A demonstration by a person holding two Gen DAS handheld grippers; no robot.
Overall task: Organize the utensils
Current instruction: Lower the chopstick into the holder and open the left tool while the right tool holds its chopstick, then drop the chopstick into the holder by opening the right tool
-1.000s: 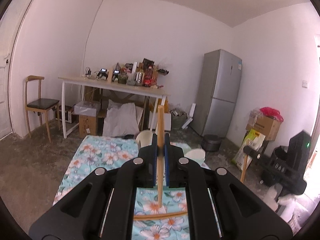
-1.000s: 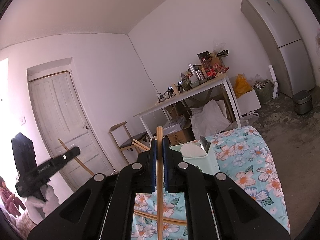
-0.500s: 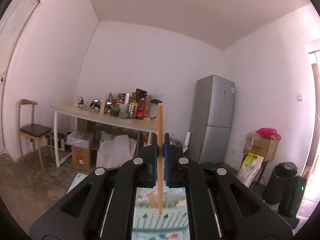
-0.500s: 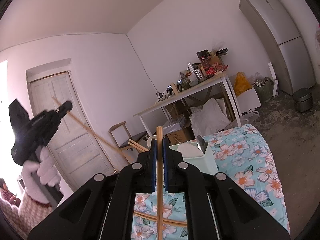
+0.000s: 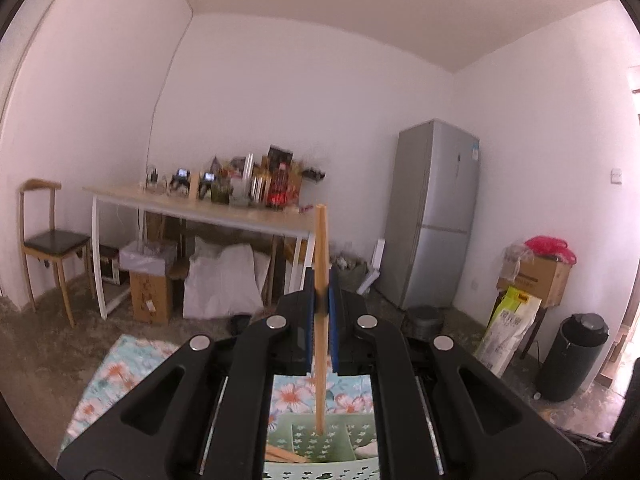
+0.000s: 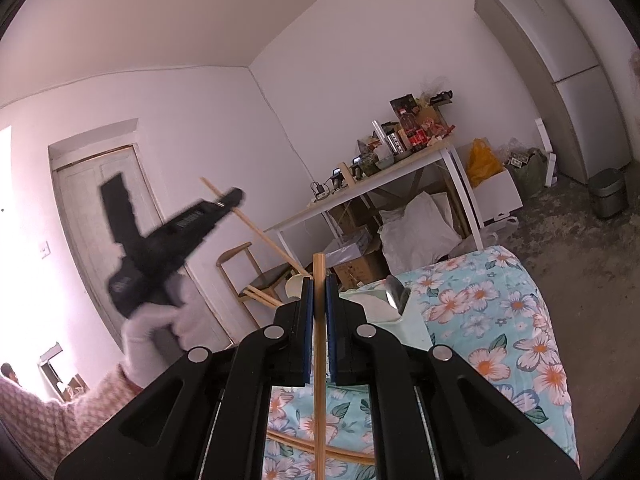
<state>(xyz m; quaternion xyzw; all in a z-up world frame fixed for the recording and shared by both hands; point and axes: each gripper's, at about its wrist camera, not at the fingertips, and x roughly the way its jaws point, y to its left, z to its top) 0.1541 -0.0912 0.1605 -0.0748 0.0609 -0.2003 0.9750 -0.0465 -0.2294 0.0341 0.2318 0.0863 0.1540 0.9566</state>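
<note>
Two grippers, jaws clamped: left gripper (image 5: 321, 312) holds chopstick (image 5: 321, 264) above holder (image 5: 320, 444); right gripper (image 6: 319, 312) holds second chopstick (image 6: 319, 364).

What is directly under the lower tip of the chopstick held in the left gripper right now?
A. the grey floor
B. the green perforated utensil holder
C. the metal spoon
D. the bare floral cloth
B: in the left wrist view the left gripper is shut on its chopstick, whose lower tip hangs over a compartment of the green utensil holder.

Each gripper (image 5: 321, 308) was black plastic with blue pads (image 5: 307, 320) and silver screws (image 5: 277, 322). The hand (image 6: 154, 330) wore a white glove; the sleeve (image 6: 44, 416) was pink-checked.
</note>
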